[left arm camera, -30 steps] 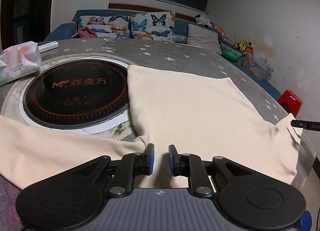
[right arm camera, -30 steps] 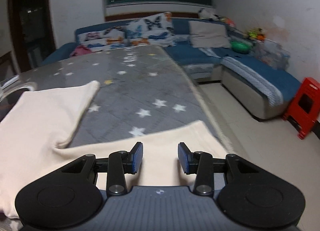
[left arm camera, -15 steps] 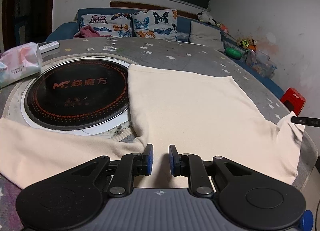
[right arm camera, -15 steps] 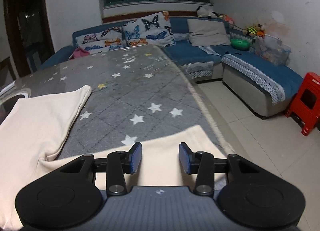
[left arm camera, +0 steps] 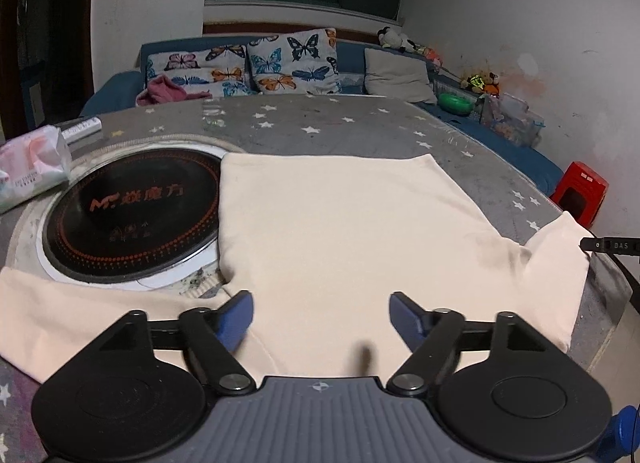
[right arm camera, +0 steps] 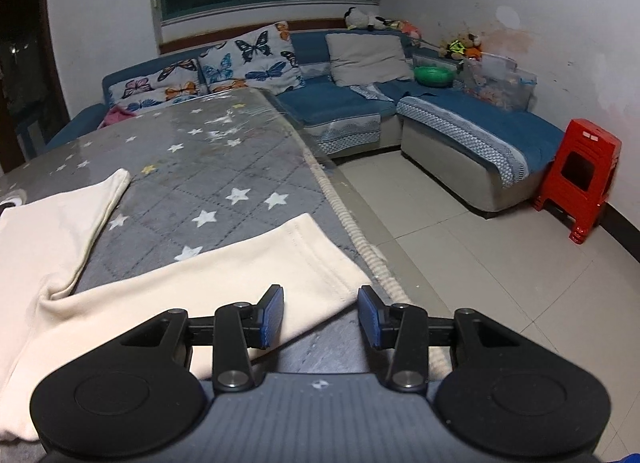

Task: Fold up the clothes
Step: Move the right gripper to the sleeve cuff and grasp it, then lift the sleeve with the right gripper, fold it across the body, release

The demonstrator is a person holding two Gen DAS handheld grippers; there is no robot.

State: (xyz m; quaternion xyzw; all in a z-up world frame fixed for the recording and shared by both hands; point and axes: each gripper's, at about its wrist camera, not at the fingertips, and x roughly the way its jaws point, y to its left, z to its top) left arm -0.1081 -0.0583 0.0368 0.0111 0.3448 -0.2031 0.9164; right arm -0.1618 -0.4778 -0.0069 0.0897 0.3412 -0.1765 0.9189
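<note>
Left hand-held gripper [left arm camera: 321,315] jaws spread wide since half second ago, previously narrow; now empty above cream long-sleeved cotton shirt [left arm camera: 344,223] near collar edge. Shirt lies flat on grey star-patterned quilted worktop [left arm camera: 320,123], sleeves out toward 9 and 3 o'clock. Right hand-held gripper [right arm camera: 321,317] moderately open, empty, over right sleeve cuff [right arm camera: 316,263]. Black round induction cooktop [left arm camera: 132,211] at 10 o'clock.
</note>
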